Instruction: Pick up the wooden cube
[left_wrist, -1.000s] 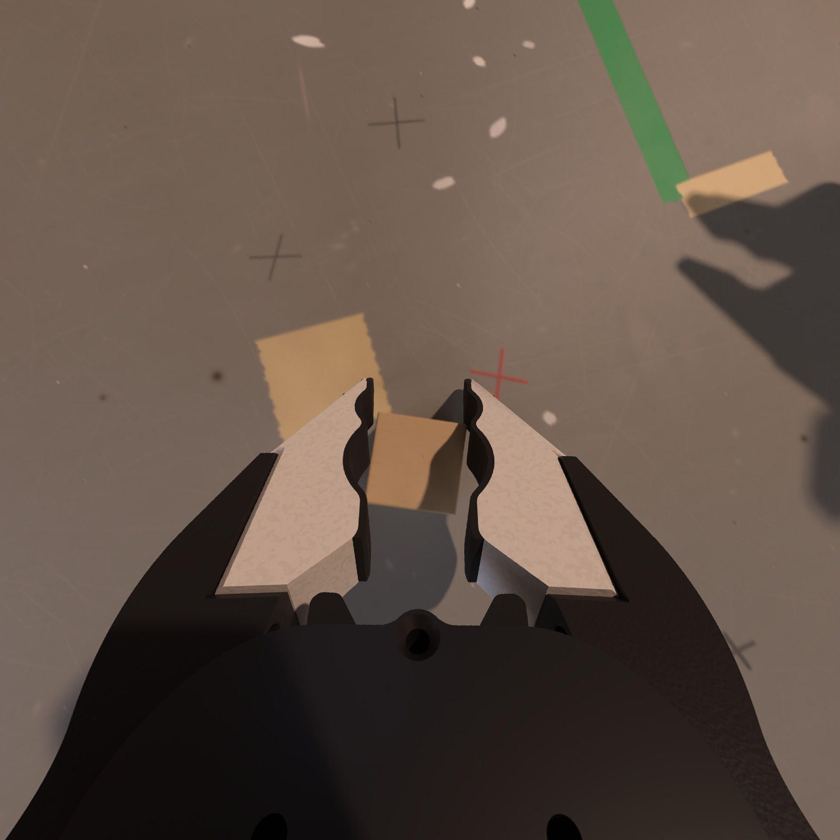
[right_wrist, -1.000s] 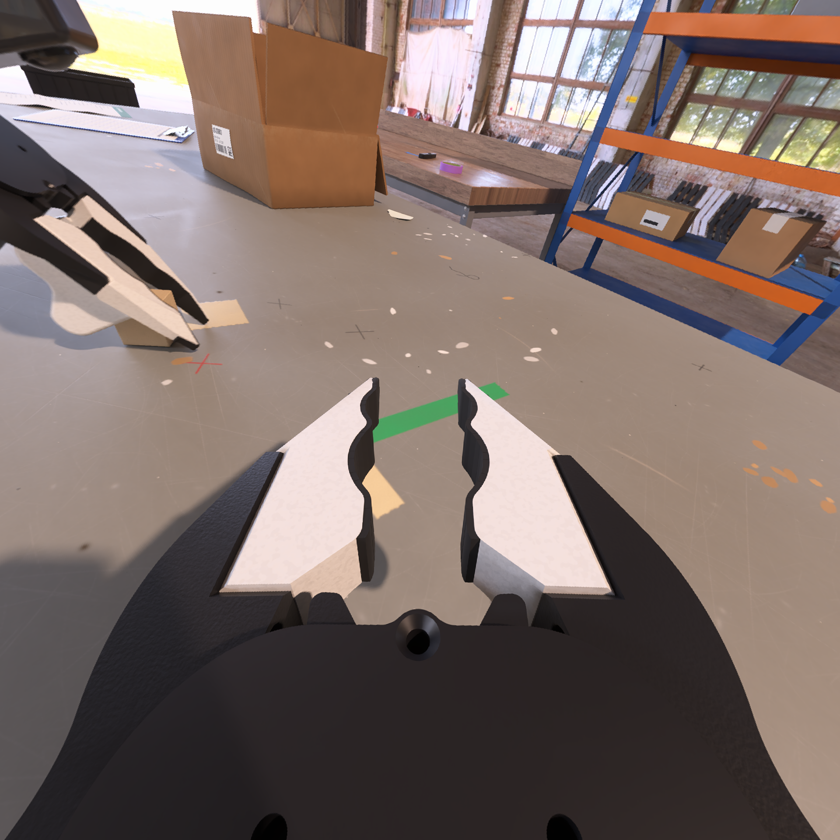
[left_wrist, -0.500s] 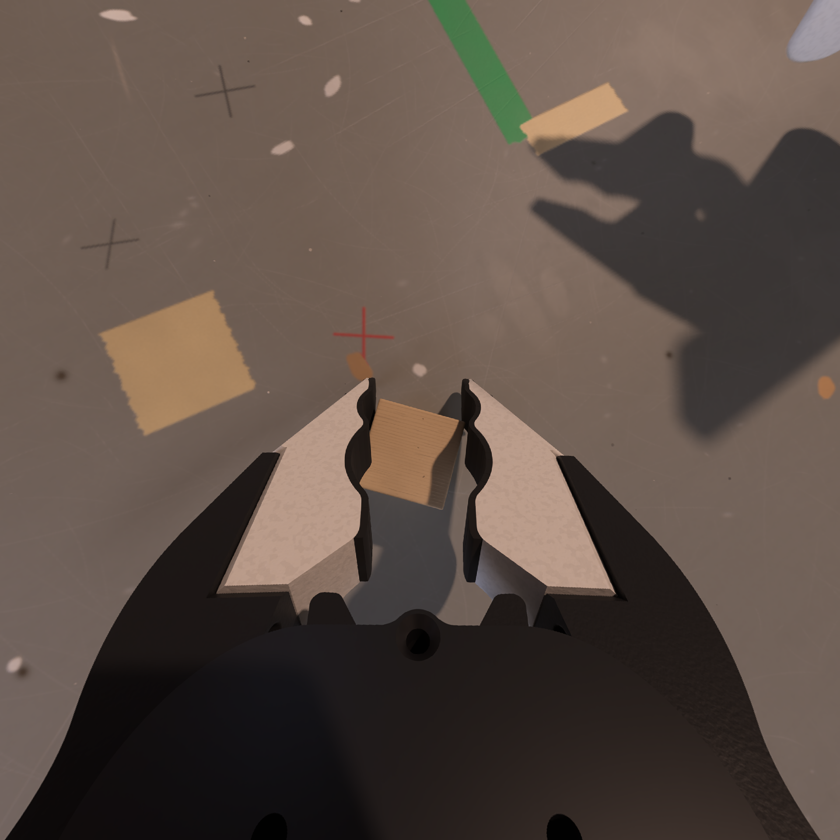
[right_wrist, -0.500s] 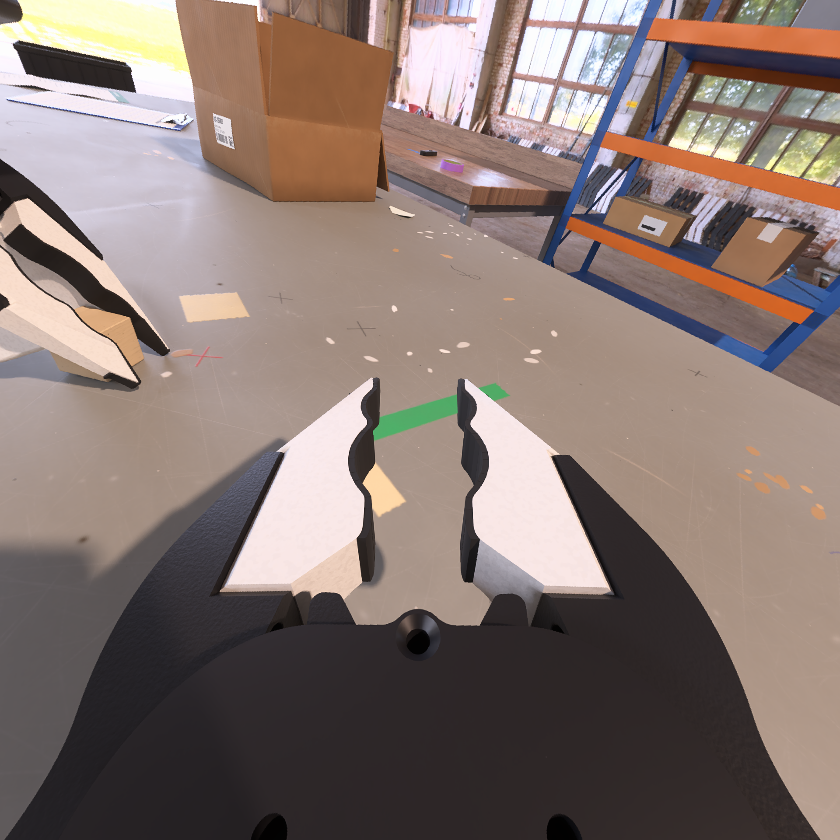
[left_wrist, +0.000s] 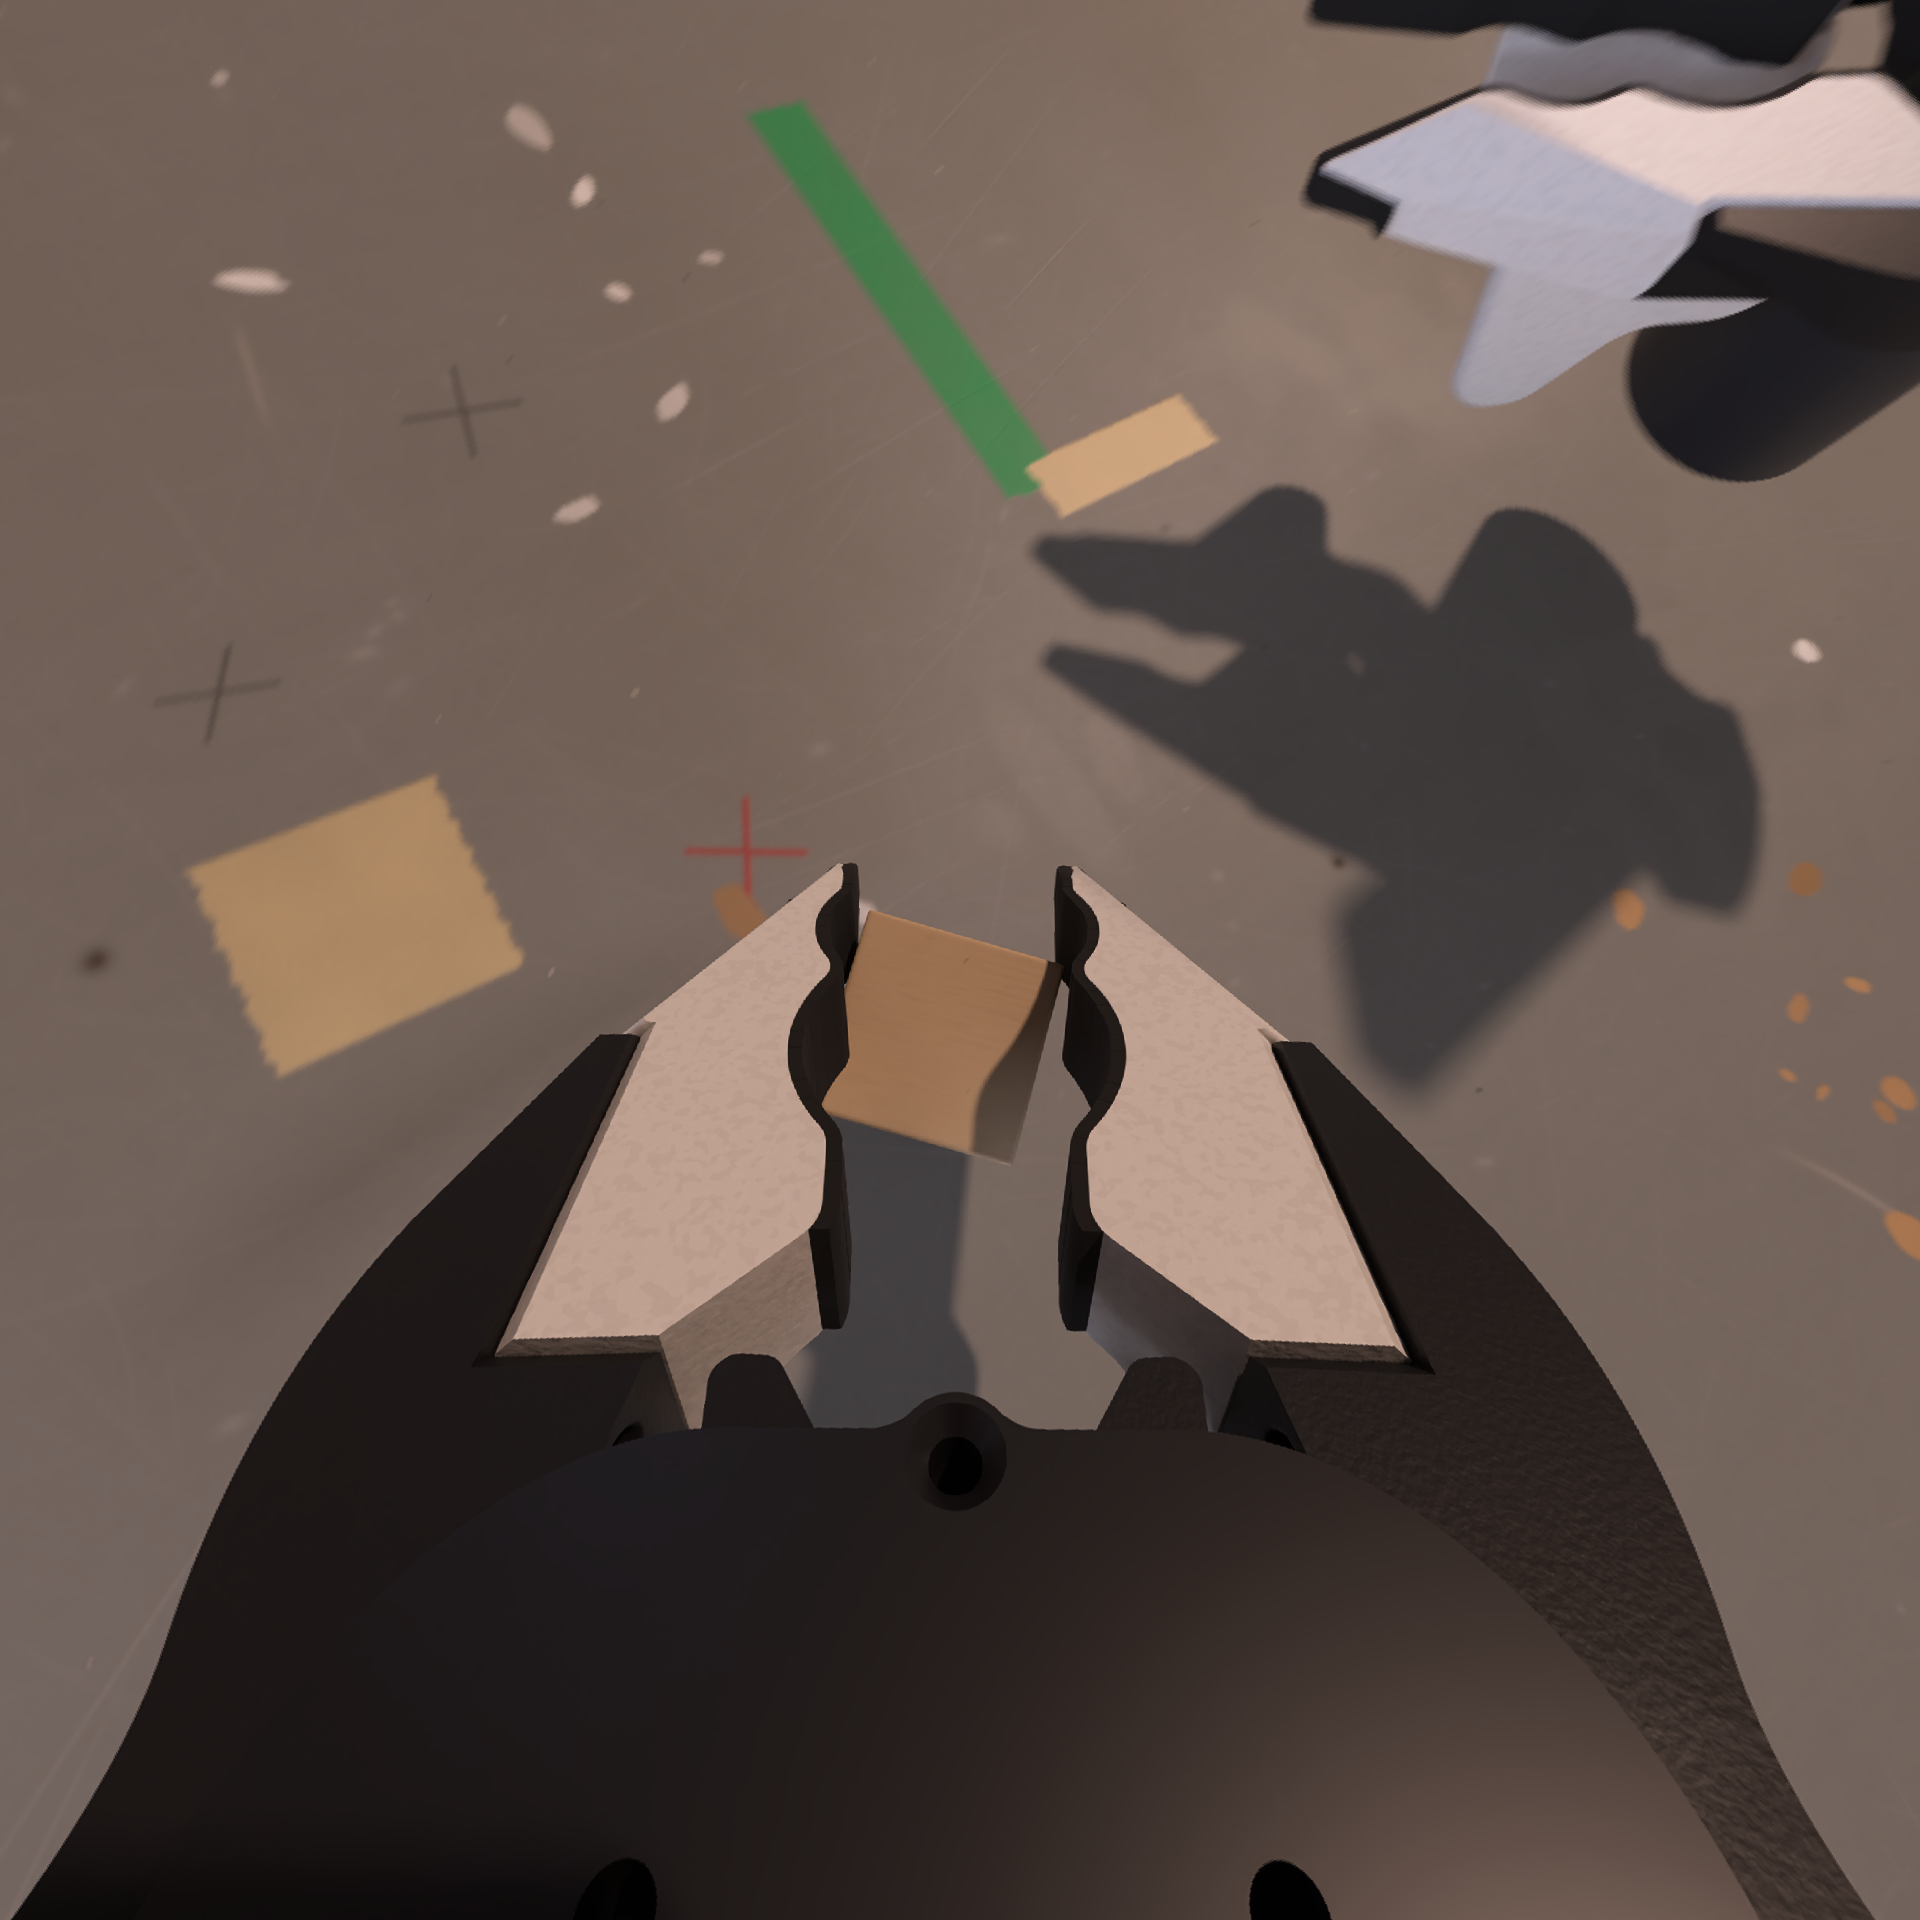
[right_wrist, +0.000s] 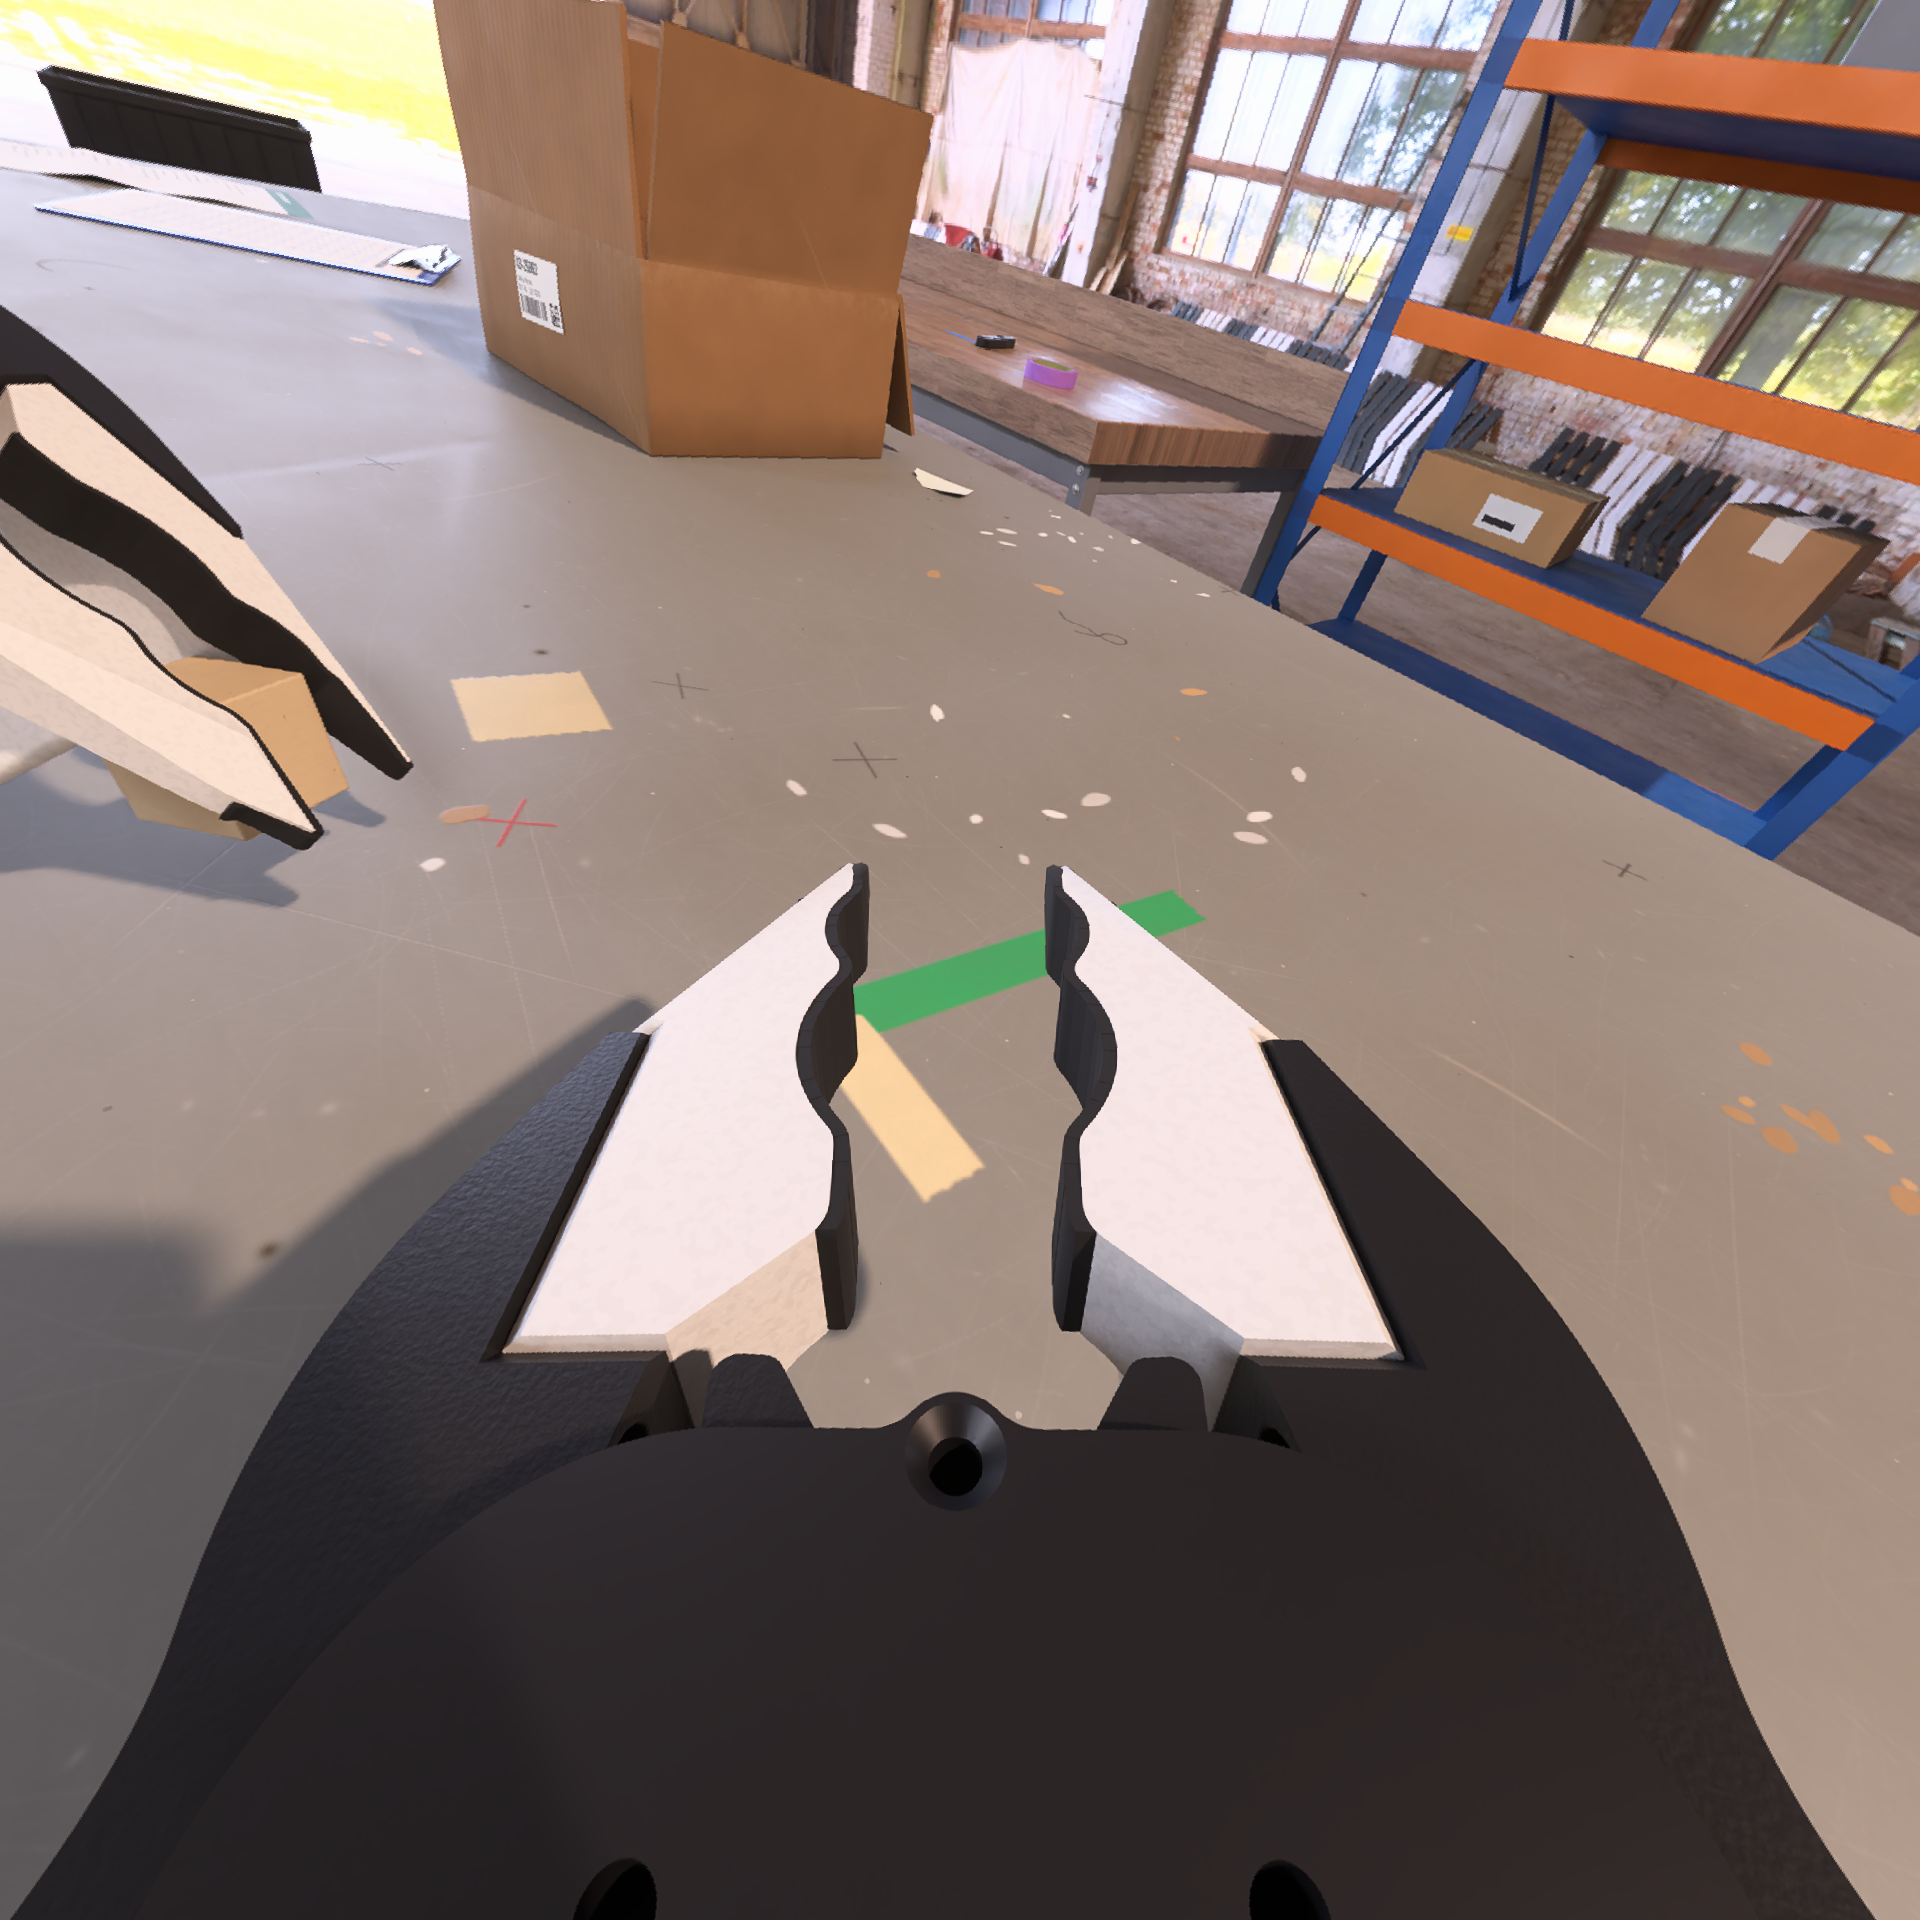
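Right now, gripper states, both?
Left gripper: closed on the cube, lifted off the table.
Right gripper: open, empty.

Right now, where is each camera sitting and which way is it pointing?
Left wrist view: on the left gripper, facing steeply down at the table; its own fingers clamp the tilted wooden cube.
Right wrist view: on the right gripper, facing forward, low across the table toward a cardboard box and blue shelving; own fingers open, empty.
Shared: each shows the other gripper, the cube, green tape and the red cross.
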